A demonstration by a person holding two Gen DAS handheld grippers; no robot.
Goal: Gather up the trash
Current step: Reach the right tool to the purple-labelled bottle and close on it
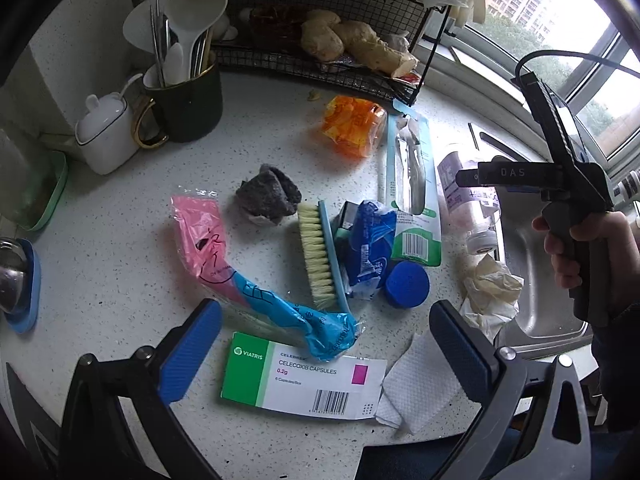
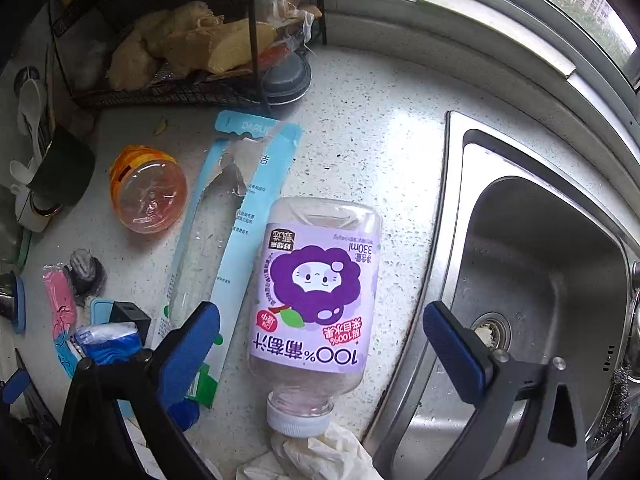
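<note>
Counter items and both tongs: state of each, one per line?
Left tongs: open, empty, above the medicine box.
Right tongs: open, around the juice bottle, not touching it.
Juice bottle: lying down, capped, looks empty.
Medicine box: lying flat.
Orange bottle: on its side.
Toothbrush pack: torn open.
Brush: on its side.

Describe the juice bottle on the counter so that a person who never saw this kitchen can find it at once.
Start at the steel sink; on the speckled counter just beside its rim lies the juice bottle, on its side. Its white cap touches a crumpled tissue. Unlike the orange bottle nearby, it has a purple label with a cartoon grape face.
</note>
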